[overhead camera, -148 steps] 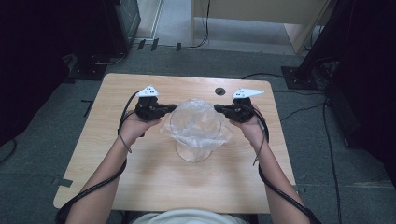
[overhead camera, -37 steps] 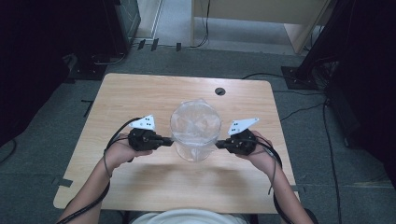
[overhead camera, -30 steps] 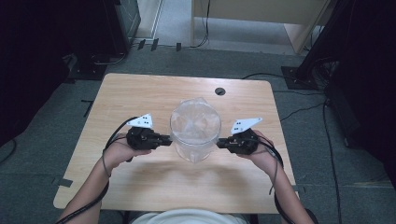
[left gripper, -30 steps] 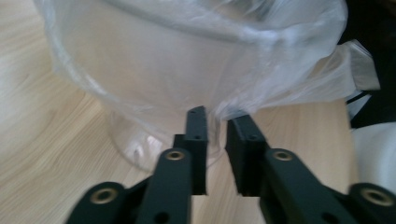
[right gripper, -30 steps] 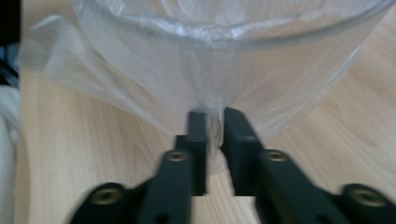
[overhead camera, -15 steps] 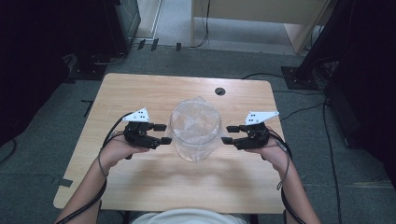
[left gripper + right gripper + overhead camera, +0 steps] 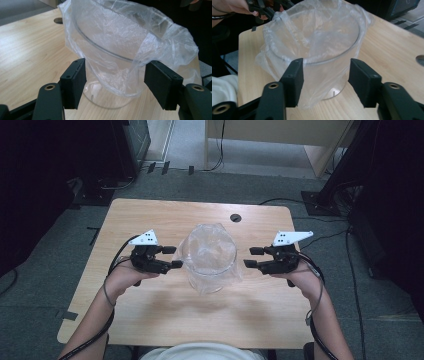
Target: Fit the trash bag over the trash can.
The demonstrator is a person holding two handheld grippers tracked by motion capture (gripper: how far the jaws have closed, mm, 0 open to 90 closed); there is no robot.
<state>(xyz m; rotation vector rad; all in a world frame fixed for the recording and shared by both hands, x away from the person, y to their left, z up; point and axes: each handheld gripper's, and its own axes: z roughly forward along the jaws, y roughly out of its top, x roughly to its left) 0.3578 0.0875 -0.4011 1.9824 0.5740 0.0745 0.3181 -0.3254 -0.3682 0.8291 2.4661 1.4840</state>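
High view: wooden table [image 7: 150, 320] with bare board near every edge; clear container [image 7: 207, 257] lined with a plastic bag [image 7: 222, 277] stands mid-table. Left gripper [image 7: 171, 257] and right gripper [image 7: 251, 257] flank it, jaws just opened, holding nothing.

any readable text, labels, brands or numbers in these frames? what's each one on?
None readable.
Clear round plastic container lined with a thin transparent plastic bag: no print or label.
White three-cornered plates on the left gripper and right gripper: a few dark dots, no letters or numbers.
Black jaws in both gripper views: brass-coloured screw holes, no markings.
Light wooden table: no stickers or signs.
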